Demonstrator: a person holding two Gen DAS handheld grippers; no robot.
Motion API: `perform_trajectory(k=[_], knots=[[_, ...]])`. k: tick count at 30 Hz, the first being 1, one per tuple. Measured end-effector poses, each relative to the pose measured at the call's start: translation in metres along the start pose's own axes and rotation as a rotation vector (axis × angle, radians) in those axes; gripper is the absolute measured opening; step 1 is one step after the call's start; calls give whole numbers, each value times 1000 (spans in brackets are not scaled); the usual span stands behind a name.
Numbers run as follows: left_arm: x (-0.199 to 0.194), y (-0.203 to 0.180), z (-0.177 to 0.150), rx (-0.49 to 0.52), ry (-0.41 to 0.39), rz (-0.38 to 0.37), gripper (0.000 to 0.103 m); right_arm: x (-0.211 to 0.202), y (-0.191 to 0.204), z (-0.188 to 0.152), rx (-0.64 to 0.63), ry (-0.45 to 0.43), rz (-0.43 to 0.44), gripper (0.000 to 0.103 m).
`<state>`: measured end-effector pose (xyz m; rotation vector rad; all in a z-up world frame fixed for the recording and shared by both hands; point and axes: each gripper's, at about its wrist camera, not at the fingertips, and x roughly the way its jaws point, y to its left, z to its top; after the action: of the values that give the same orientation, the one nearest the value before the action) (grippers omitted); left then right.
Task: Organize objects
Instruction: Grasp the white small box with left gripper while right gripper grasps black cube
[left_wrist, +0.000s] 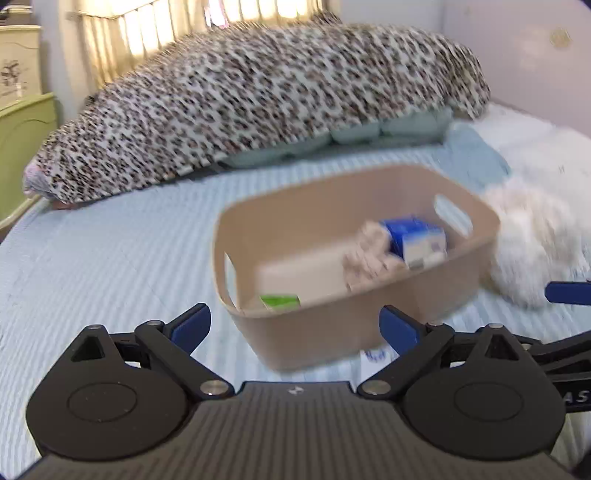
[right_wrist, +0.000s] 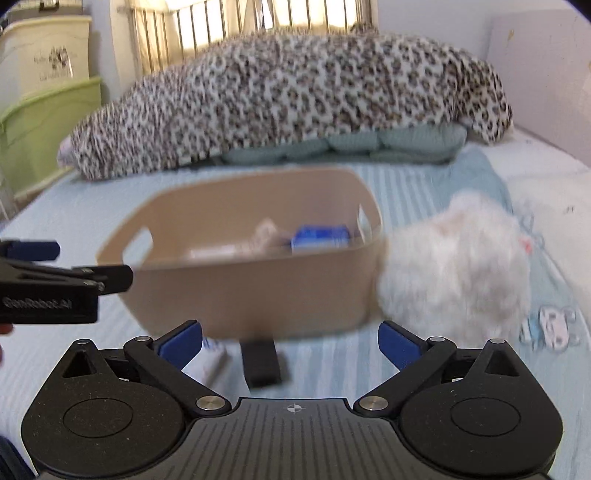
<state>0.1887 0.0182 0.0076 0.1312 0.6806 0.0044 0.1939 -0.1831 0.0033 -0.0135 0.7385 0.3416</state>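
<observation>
two hand-held grippers are seen above a bed (left_wrist: 110, 251) covered in a pale blue ribbed sheet. the left hand-held gripper (left_wrist: 295, 328) is held with its blue-padded fingers spread wide, and nothing is gripped between them. the right hand-held gripper (right_wrist: 290, 341) is likewise spread wide and nothing is held in it. both views are blurred.

a tan plastic bin (left_wrist: 369, 332) with cut-out handles is set on the bed, roughly midway across it, just ahead of both hand-held grippers. inside the bin, a blue and white box (left_wrist: 417, 236) is seen toward the right end, a patterned cloth bundle (left_wrist: 369, 247) just left of it, a flat beige box (left_wrist: 299, 277) further left, and a small green-topped item (left_wrist: 280, 301) at the near wall. a white fluffy object (right_wrist: 454, 258) is found touching the bin's right end. a small dark rectangular object (right_wrist: 262, 363) is seen lying on the sheet in front of the bin, in the right wrist view, beside a pale item too blurred to be made out.

a leopard-print blanket (left_wrist: 258, 96) is heaped over pale green cushions (left_wrist: 354, 133) along the far edge of the bed.
</observation>
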Motion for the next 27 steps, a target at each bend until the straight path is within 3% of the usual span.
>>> perform_trajectory(k=[12,24,27], knots=[[45,-24,-53,32,146,-35,98,29,-13,-41,22,130,-23,103],[91,-32,-79,-15,216,-79,98,53,-12,-42,-18,162,-30,103],[95,-30,-79,-20,194,-75,97,59,-10,-39,-29,157,-11,103]])
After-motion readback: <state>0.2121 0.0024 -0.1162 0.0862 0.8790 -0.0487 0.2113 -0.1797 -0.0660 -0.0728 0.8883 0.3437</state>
